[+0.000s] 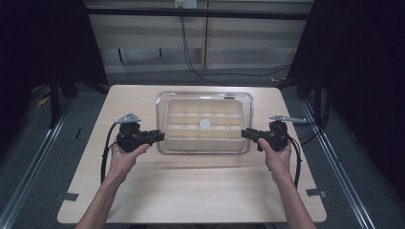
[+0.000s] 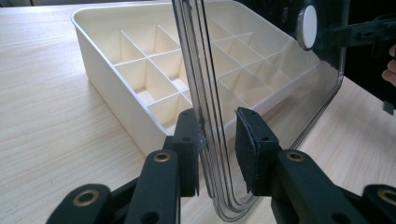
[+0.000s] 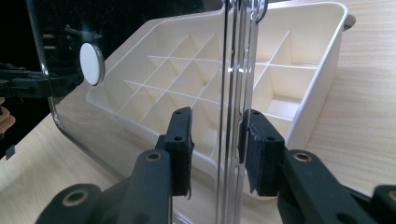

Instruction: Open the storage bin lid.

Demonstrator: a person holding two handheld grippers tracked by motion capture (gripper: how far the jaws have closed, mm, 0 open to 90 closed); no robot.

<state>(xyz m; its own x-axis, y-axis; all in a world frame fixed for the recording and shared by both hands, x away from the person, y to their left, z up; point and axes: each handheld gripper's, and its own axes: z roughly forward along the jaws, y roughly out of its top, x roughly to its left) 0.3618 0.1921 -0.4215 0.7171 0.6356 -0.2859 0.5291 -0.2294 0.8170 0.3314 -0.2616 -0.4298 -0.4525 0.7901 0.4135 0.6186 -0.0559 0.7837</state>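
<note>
The main risk, as I judge it, is the clear lid (image 1: 205, 123) slipping or tipping: in both gripper views the jaws stand apart on either side of the lid's rim, with daylight showing on at least one side, so neither grips it yet. If one hand lifts or closes before the other, the lid could pivot, knock the cream divided tray (image 1: 204, 138) or drop onto it crooked. The rim is thin, smooth and rounded, so a shallow bite could slide off.

Nearest the person, the left gripper (image 1: 160, 136) sits at the lid's left edge and the right gripper (image 1: 244, 133) at its right edge, both towards the near side of the table (image 1: 191, 191). In the left gripper view, the open left gripper (image 2: 217, 140) straddles the lid rim (image 2: 205, 112), with the left pad (image 2: 187, 140) touching or almost touching it. In the right gripper view, the open right gripper (image 3: 215, 140) brackets the rim (image 3: 236, 93) likewise.

Farther on, the tray lies at the middle of the table, towards its far edge, with the lid over it and a white knob (image 1: 205, 125) at the lid's centre.
</note>
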